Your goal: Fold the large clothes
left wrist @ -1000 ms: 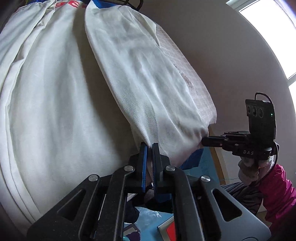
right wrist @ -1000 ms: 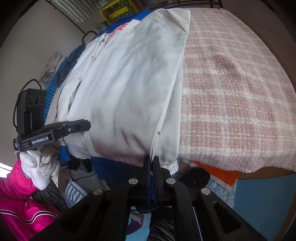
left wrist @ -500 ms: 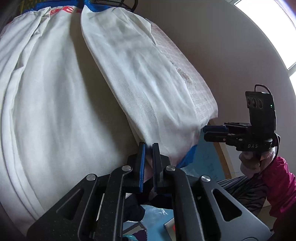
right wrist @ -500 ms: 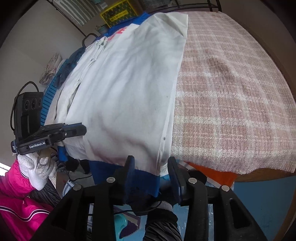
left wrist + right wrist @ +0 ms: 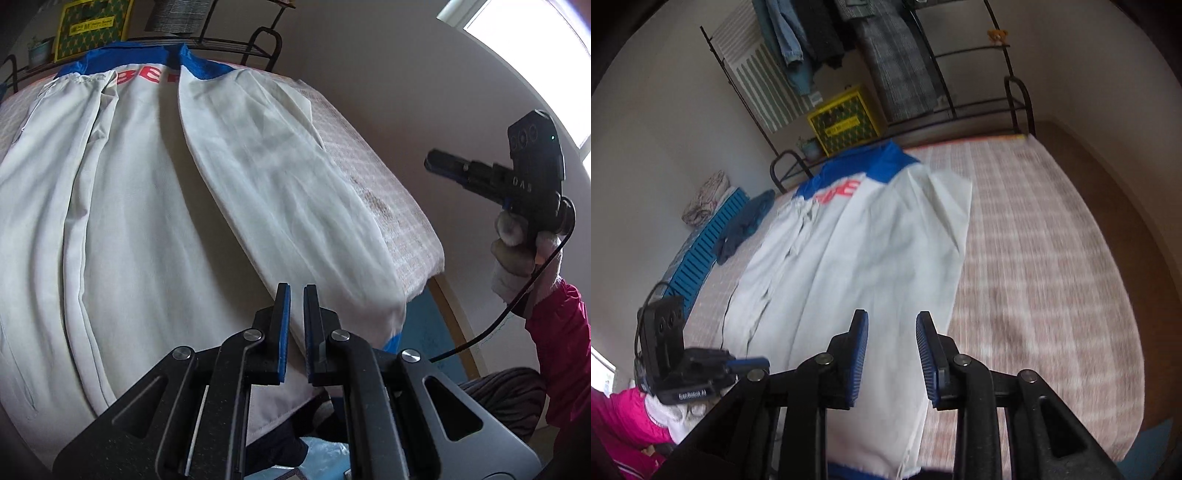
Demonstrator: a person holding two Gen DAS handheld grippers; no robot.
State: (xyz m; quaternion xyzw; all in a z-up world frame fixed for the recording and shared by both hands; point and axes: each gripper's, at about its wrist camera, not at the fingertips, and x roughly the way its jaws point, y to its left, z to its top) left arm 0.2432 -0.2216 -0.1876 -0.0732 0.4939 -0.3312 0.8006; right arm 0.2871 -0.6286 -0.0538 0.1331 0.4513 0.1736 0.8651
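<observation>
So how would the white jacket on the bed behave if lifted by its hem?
The white jacket probably drapes limply: it lies flat with soft creases. Likely light, since the fabric looks thin. Its folded-in sleeve may well slide open when raised.

The garment (image 5: 857, 258) lies on the bed (image 5: 1034, 266), a crate (image 5: 844, 123) behind it, a rack (image 5: 960, 107) beside that.

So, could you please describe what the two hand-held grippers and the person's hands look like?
Both are black, with angular cut-out finger arms, silver pivot bolts and blue ribbed pads. The left hand-held gripper reads "GenRobot.AI" along its side. The right hand-held gripper reads "DAS", and a black cable trails from it. Each carries a black box with three lenses. Both hands wear pale gloves and pink sleeves.
</observation>
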